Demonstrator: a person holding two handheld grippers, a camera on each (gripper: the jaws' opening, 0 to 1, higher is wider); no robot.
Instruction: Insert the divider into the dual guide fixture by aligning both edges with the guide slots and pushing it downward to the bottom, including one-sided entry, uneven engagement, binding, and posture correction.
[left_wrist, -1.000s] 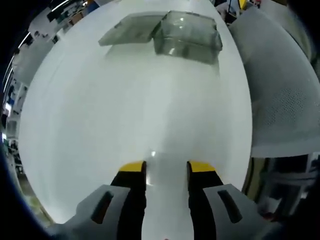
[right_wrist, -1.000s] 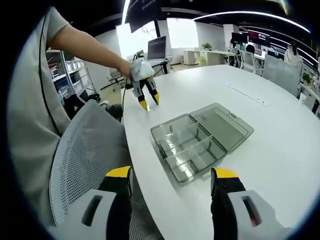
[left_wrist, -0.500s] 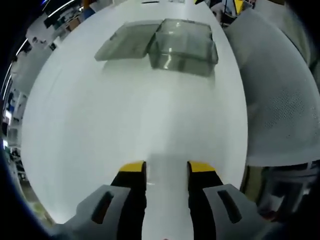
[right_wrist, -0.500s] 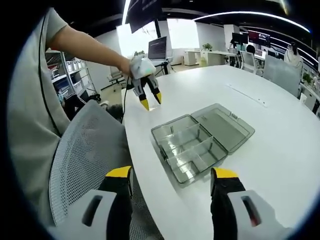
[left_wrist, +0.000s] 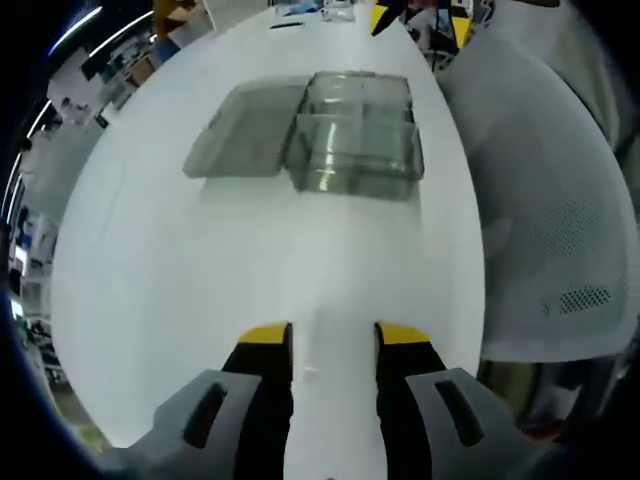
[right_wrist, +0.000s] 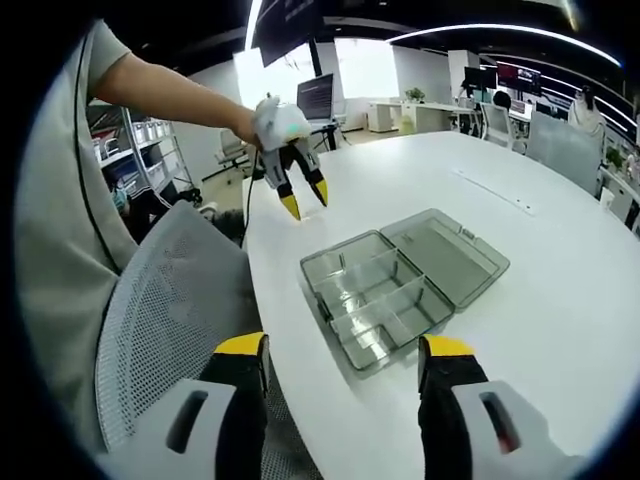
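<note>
The clear plastic compartment box (right_wrist: 376, 297) lies on the white round surface (right_wrist: 560, 260) with its hinged lid (right_wrist: 448, 250) folded flat open beside it, so its inside is free from above; I judge it is laid like this because the guide slots must be reached from the top. Some dividers seem to stand already between the compartments, but a loose divider to insert I cannot make out in either view. The box sits near the edge of the surface, close to a white mesh chair (right_wrist: 160, 310) (the person is at this same side).

The left claw (left_wrist: 332, 335) is released, its two yellow-tipped jaws a moderate gap apart with only the bare surface between them; it holds nothing and points toward the box (left_wrist: 355, 140), well apart from it. In the right gripper view it hangs in the air above the surface (right_wrist: 305, 196), beyond the box.

The right claw (right_wrist: 340, 350) is released wider, grasps nothing, and hovers over the surface edge, near the box but not touching. So the insertion is, in my judgement, not yet begun.
</note>
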